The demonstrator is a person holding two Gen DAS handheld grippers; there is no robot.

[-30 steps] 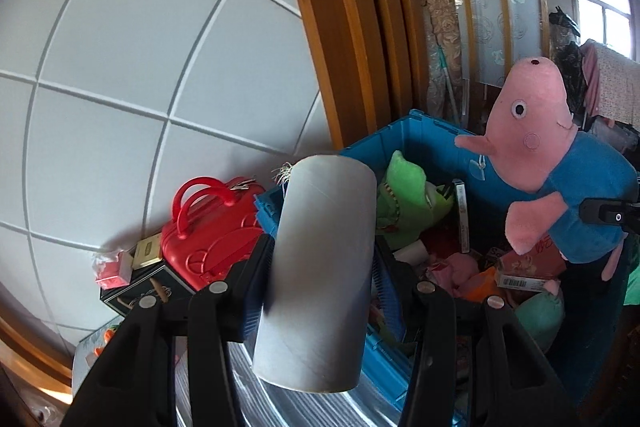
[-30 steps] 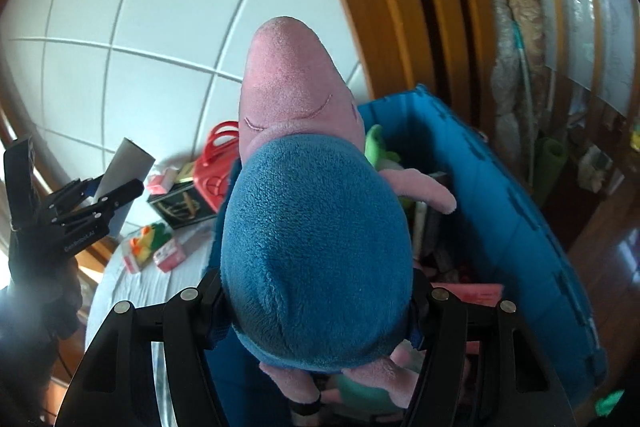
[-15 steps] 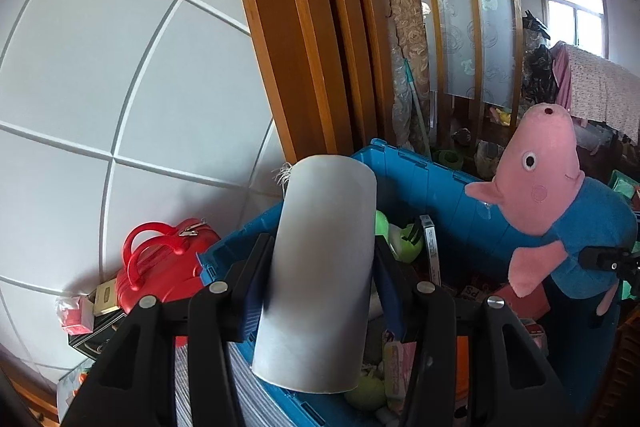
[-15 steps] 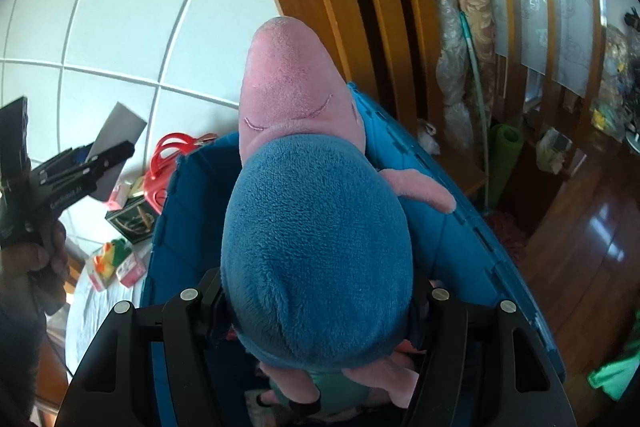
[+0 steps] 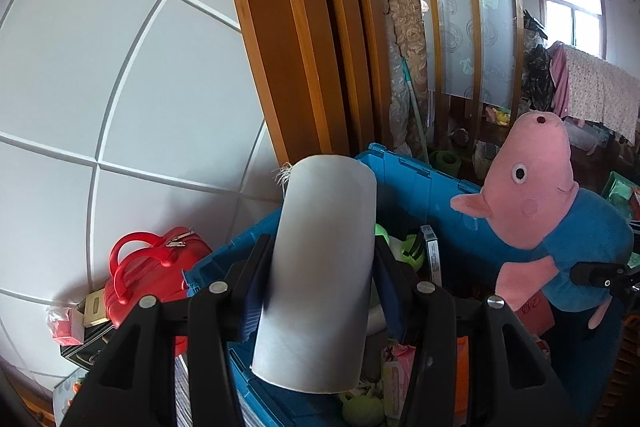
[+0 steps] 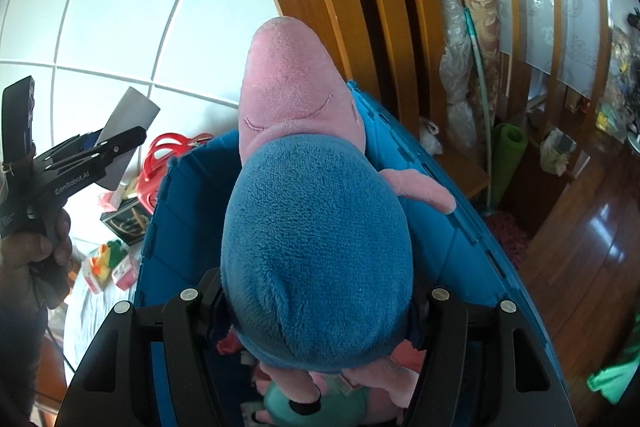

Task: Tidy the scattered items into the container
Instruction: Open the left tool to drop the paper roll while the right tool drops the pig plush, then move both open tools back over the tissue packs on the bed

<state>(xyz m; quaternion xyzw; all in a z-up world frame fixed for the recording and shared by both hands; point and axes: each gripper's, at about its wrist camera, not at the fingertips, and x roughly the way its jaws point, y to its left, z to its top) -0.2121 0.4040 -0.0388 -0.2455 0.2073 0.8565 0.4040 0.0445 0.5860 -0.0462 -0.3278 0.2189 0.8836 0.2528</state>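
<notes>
Left wrist view first: we see our left gripper (image 5: 320, 275) clamped on a pale grey tube (image 5: 320, 267), its two blue-padded fingers (image 5: 256, 287) pressing the tube's sides; the tube stands tilted away from us, its far end over the near-left rim of the blue container (image 5: 416, 179). Inside the container lie green plush pieces (image 5: 404, 247), a slim upright box (image 5: 434, 259) and a jumble of packets lower down — too mixed for us to name each one. To the left, outside the container and against the white tiled wall (image 5: 120, 67), sits a red handbag (image 5: 152, 267) with a small red-and-white box (image 5: 66, 323) and a dark box (image 5: 84, 351) near it. At the right, the pink pig plush (image 5: 540, 211) in its blue shirt hangs above the container's right side, held from the right by the black fingers of our other gripper.

Right wrist view: our right gripper (image 6: 320, 307) is closed on the pig plush (image 6: 316, 247) around its blue body; the pink snout points away from us, one pink arm sticks out to the right, and the plush hangs over the open blue container (image 6: 448, 219) — not yet resting in it, as far as we can tell. Far left, a hand (image 6: 36, 247) grips the left gripper (image 6: 120, 143) with the grey tube (image 6: 128, 123) between its fingers, left of the container. On the pale surface below it lie a yellow-green toy (image 6: 108, 255) and small pink packets (image 6: 126, 271); the red handbag (image 6: 160, 163) sits just beyond the container's left wall.
</notes>
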